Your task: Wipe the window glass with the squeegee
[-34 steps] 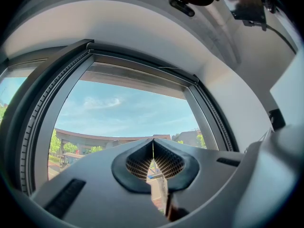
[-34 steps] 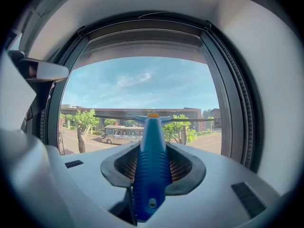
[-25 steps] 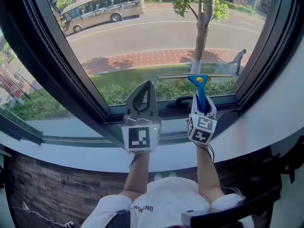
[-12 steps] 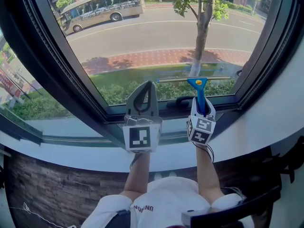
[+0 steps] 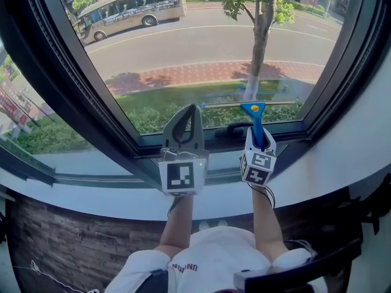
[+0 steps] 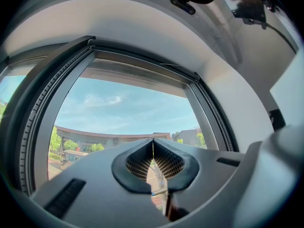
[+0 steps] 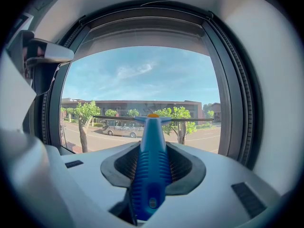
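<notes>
Right gripper (image 5: 259,139): clenched on the handle of the blue squeegee (image 5: 255,118) | Left gripper (image 6: 153,148): jaws pressed together, nothing between them, held up just beside the right | Squeegee blade: horizontal, low on the window glass (image 5: 201,47), just above the bottom frame (image 5: 183,140).

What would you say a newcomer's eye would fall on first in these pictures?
The blue squeegee, clamped in the right gripper, its blade held level low on the window glass. Beside it the left gripper has its jaws shut on nothing. Outside, a bus sits on the sunlit road, upper left.
</notes>
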